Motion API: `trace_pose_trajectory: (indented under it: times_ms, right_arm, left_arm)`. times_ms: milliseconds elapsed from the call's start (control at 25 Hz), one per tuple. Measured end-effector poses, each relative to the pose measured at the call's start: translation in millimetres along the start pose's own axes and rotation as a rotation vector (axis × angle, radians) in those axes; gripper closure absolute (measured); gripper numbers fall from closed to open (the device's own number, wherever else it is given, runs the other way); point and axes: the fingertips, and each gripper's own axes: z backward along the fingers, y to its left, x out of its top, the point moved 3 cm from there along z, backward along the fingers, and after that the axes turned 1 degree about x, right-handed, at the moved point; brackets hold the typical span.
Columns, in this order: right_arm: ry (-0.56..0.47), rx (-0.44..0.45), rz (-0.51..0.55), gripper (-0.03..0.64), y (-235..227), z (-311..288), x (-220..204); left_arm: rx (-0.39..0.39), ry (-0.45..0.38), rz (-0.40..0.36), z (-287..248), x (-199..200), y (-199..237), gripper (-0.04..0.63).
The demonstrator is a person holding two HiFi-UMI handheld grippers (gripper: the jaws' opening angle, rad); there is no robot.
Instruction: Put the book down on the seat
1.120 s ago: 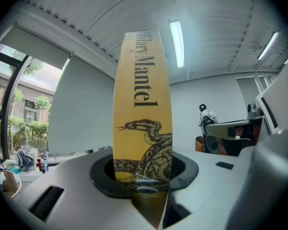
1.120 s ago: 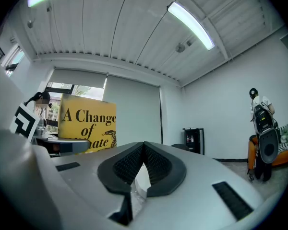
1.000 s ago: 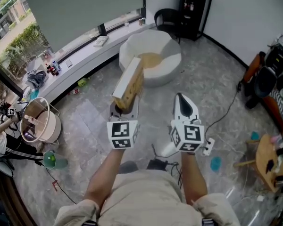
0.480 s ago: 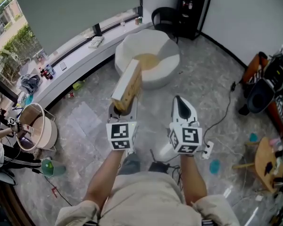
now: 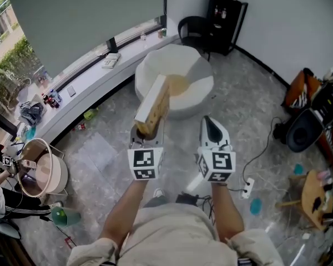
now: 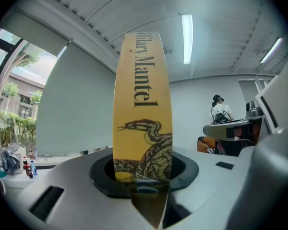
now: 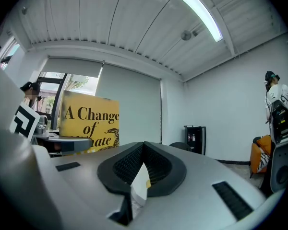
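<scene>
The round white seat (image 5: 155,65) is lying well ahead of both sets of fingers, and the book (image 5: 152,105) is partly hiding it, so the landing spot is proving hard to judge. The left gripper (image 5: 147,132) is clamping the book's lower edge, with the volume standing tall above its fingers. Held that low, it is risking levering over or sliding out when tipped down. The right gripper (image 5: 210,123) is pressing its fingers together, pinching a small white slip (image 7: 140,186) of unclear kind
</scene>
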Motion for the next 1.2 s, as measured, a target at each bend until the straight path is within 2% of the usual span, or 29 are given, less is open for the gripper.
trace_pose_trajectory:
  times_ms: [360,600,920,1200]
  right_arm:
    - [-0.014,-0.016,0.012,0.614,29.3,-79.0,11.0]
    - [-0.009,-0.015,0.010,0.614,30.9,-114.7,7.4]
    - [-0.027,-0.020,-0.012,0.614,-4.7,-174.5,-0.9]
    - [-0.010,0.011,-0.022,0.614,-63.9,-249.2,-8.6]
  left_arm:
    - [-0.024,-0.017,-0.005,-54.0,8.1,69.2,0.440]
    - [-0.023,-0.008,-0.002,-86.4,4.2,91.8,0.440]
    - [-0.028,0.003,-0.021,-149.2,-4.1,92.9,0.440]
    - [-0.008,0.011,-0.012,-244.6,-2.7,79.9,0.440]
